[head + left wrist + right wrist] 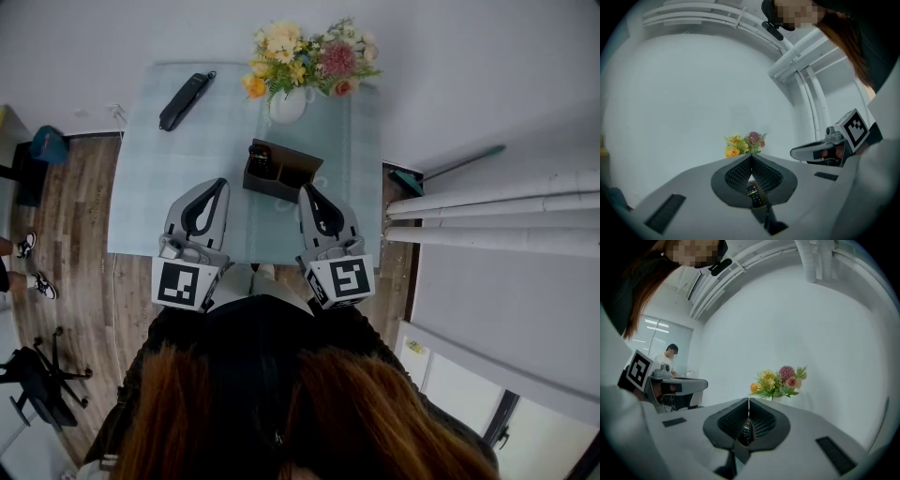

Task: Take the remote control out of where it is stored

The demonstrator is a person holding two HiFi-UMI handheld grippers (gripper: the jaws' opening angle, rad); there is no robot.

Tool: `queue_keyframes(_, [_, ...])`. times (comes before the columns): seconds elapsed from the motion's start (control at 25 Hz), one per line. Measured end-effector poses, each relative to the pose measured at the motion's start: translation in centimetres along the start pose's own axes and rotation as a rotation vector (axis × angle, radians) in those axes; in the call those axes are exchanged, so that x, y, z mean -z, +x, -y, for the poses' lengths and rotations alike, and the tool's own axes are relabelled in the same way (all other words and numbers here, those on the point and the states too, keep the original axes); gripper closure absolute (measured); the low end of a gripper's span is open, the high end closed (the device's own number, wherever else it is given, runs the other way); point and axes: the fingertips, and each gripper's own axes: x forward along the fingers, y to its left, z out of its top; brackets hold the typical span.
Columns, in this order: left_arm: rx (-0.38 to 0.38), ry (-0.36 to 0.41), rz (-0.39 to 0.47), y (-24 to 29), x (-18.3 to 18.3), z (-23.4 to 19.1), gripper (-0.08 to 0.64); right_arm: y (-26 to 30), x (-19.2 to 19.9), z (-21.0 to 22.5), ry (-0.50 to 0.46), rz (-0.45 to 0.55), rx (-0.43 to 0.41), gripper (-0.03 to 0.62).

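Note:
A dark brown organizer box (298,178) stands in the middle of the table, just in front of the flower vase (287,105). A black remote control with coloured buttons (260,162) stands upright in the box's left compartment. It also shows through the finger openings: remote (753,194) in the left gripper view, remote (746,431) in the right gripper view. My left gripper (221,185) hovers just left of the box, tips together, holding nothing. My right gripper (306,190) is at the box's right front corner, also shut and empty. Closed left gripper (751,157) and right gripper (749,401) each point toward the flowers.
A long black object with a strap (186,99) lies at the table's far left. The table (150,206) has a pale blue cloth. A white wall is behind it, white pipes (487,211) and a mop (441,171) to the right. A person (669,356) sits far off.

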Motion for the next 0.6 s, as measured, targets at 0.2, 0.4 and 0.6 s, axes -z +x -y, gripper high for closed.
queue_keyframes(0.2, [0.001,0.001,0.008,-0.1,-0.1,-0.1,0.555,2.4,2.4,-0.3,-0.005,-0.064,0.004,0.575])
queue_keyframes(0.4, [-0.011,0.004,0.004,-0.4,0.0,-0.7,0.555,5.2,4.3,-1.0,-0.039,-0.112,-0.027,0.574])
queue_keyframes(0.6, [-0.027,0.002,-0.003,-0.6,0.1,-1.5,0.555,7.9,6.2,-1.1,-0.047,-0.167,-0.031,0.574])
